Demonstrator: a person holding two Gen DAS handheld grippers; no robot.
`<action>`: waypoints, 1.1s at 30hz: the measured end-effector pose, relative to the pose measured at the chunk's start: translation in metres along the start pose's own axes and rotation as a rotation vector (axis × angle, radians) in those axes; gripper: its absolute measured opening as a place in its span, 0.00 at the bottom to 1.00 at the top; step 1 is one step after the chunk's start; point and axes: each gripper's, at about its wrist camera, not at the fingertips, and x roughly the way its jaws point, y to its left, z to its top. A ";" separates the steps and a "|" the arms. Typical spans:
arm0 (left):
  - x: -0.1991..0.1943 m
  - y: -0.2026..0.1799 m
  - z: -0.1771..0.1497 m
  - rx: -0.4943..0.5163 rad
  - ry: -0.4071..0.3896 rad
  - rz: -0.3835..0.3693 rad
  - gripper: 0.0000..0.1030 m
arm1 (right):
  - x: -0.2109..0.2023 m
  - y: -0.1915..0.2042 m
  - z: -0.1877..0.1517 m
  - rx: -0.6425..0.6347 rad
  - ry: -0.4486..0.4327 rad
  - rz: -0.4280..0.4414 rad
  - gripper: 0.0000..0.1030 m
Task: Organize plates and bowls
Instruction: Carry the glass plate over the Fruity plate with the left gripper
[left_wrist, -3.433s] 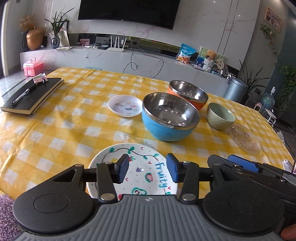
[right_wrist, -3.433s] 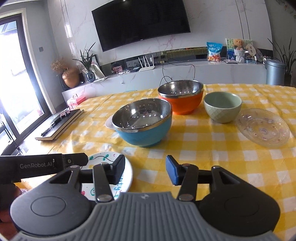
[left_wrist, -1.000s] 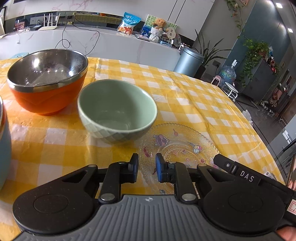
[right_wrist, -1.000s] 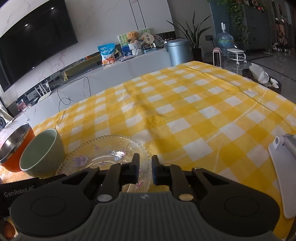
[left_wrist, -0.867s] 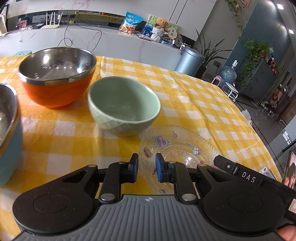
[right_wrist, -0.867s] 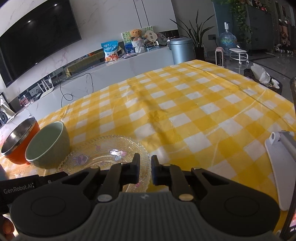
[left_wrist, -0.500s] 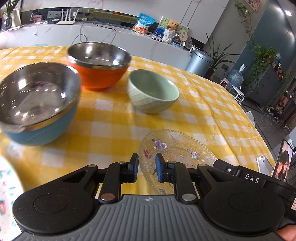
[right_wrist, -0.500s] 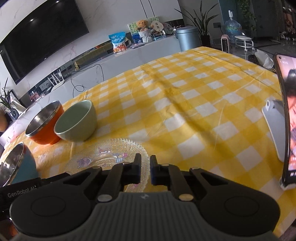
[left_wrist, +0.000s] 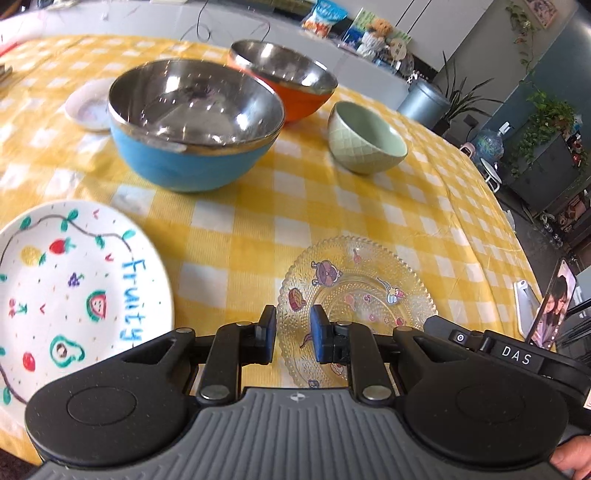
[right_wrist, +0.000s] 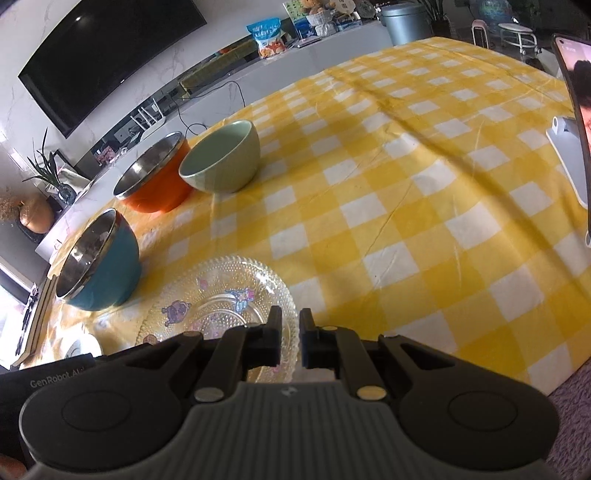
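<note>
both claws are pinching the clear glass plate (left_wrist: 354, 291) at its edges.
left to right: fruity plate (left_wrist: 74, 291) lying bare, blue bowl (left_wrist: 195, 129), orange bowl (left_wrist: 288, 77) and green bowl (left_wrist: 365, 138) standing empty; left gripper (left_wrist: 293, 334) and right gripper (right_wrist: 290, 338) are gripping opposite rims over the yellow checked tablecloth (left_wrist: 236, 221).

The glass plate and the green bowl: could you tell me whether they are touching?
Apart. In the left wrist view a wide stretch of checked cloth lies between the glass plate and the green bowl; the right wrist view shows the same gap.

Yellow-checked table (left_wrist: 236, 229), bowls (left_wrist: 195, 129), plates (left_wrist: 74, 291), phone stand (right_wrist: 569, 158)
</note>
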 end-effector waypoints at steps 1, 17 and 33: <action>-0.001 0.003 -0.001 -0.009 0.019 -0.003 0.21 | 0.000 -0.001 0.001 0.007 0.014 0.007 0.09; 0.003 0.015 -0.003 -0.077 0.037 -0.042 0.11 | -0.001 -0.015 0.001 0.061 0.067 0.080 0.07; -0.048 0.039 -0.008 -0.067 -0.038 -0.037 0.10 | -0.014 0.023 -0.013 0.006 0.076 0.104 0.07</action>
